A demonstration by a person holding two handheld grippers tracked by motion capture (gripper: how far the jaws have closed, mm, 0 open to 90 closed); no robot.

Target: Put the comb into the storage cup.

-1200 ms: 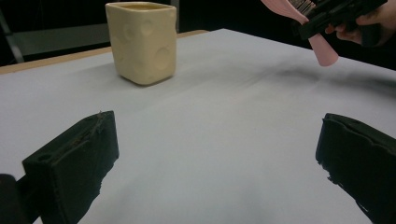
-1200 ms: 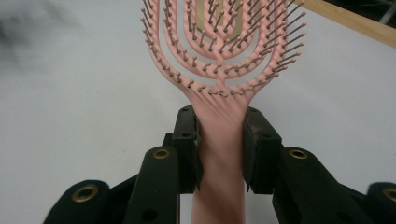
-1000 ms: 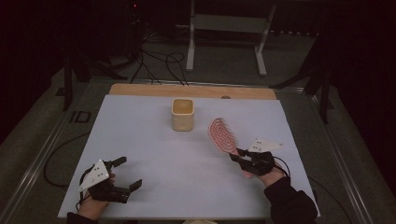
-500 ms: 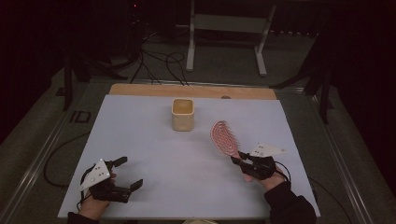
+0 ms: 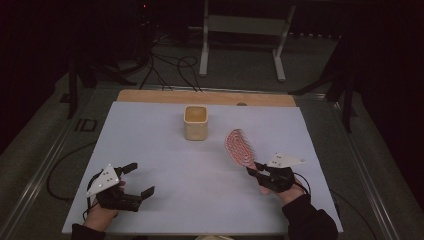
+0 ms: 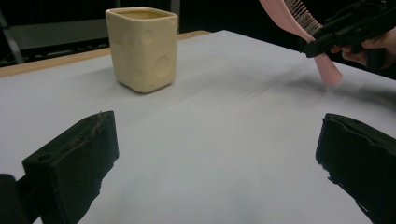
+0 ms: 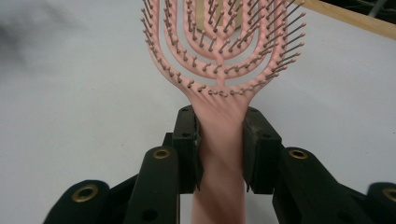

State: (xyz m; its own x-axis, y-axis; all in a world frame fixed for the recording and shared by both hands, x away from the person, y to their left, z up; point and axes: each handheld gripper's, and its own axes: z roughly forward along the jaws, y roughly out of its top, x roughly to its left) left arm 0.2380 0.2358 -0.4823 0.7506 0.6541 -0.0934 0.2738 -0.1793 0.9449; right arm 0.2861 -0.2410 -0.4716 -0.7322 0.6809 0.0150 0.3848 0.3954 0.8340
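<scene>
A pink hairbrush [image 5: 240, 147] with an open, vented head is up off the white table [image 5: 200, 200] at the right, its head tilted toward the back left. My right gripper [image 5: 254, 170] is shut on its handle. In the right gripper view the two pads [image 7: 259, 154] squeeze the handle just below the head [image 7: 219, 42], bristles facing the camera. A cream square cup [image 5: 195, 122] stands upright at the table's middle back, also seen in the left gripper view [image 6: 142, 49]. My left gripper [image 5: 140, 179] rests at the front left, jaws wide open [image 6: 215, 158] with nothing between them.
A wooden strip [image 5: 205, 97] runs along the table's far edge. Beyond it are a white stand [image 5: 245, 30] and cables [image 5: 170, 65] on the dark floor. Bare white surface lies between the two grippers and around the cup.
</scene>
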